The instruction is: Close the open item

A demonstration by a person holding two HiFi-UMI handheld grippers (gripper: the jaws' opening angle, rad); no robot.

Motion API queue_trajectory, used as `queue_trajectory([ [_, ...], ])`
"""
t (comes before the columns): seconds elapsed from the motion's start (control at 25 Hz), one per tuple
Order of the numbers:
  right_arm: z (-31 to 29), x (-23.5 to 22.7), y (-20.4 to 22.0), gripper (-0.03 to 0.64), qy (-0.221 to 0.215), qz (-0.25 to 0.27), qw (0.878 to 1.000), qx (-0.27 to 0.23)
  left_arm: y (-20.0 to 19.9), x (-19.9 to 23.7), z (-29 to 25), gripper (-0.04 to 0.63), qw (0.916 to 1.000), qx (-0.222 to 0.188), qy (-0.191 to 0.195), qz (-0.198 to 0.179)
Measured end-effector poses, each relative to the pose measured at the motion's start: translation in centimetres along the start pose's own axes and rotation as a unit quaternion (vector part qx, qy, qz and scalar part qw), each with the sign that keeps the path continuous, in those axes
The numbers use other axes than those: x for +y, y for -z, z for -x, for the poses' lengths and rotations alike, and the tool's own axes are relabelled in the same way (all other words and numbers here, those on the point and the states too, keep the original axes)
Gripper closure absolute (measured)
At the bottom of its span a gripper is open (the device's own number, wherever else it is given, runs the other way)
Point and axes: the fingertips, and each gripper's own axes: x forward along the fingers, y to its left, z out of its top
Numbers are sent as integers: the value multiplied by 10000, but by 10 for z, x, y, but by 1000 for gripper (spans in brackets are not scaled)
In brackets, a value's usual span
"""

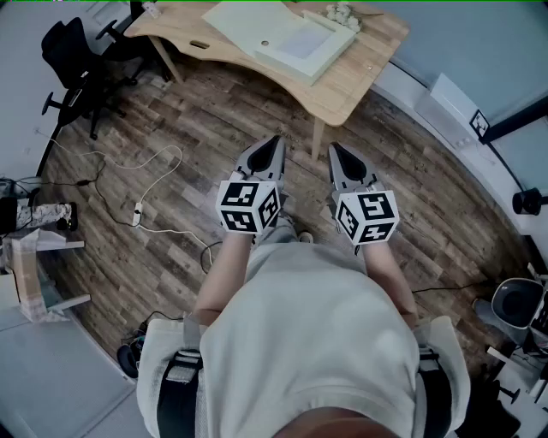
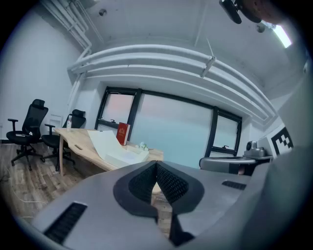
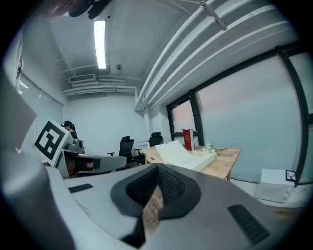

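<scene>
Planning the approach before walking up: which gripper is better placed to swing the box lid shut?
Left, marginally. The lid is open at the left of the box, more in line with the left gripper than the right gripper. Both are shut, empty and well short of the desk.

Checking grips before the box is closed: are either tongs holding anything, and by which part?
Nothing is held; left tongs and right tongs are both shut, empty.
</scene>
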Motion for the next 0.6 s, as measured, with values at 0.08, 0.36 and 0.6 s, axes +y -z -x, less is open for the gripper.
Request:
queue_trajectory([
  [0.08,2,-1,1,598,-13,-4,10000,20,3,-1,0,575,10000,50,-18,-10],
  [0.36,-2,-3,2,598,-89,9,10000,29,7,-4,-4,575,10000,69,-24,36],
  [0.6,-1,-3,1,598,-120,54,9999,20,7,-8,-8,575,9999,78,27,64],
])
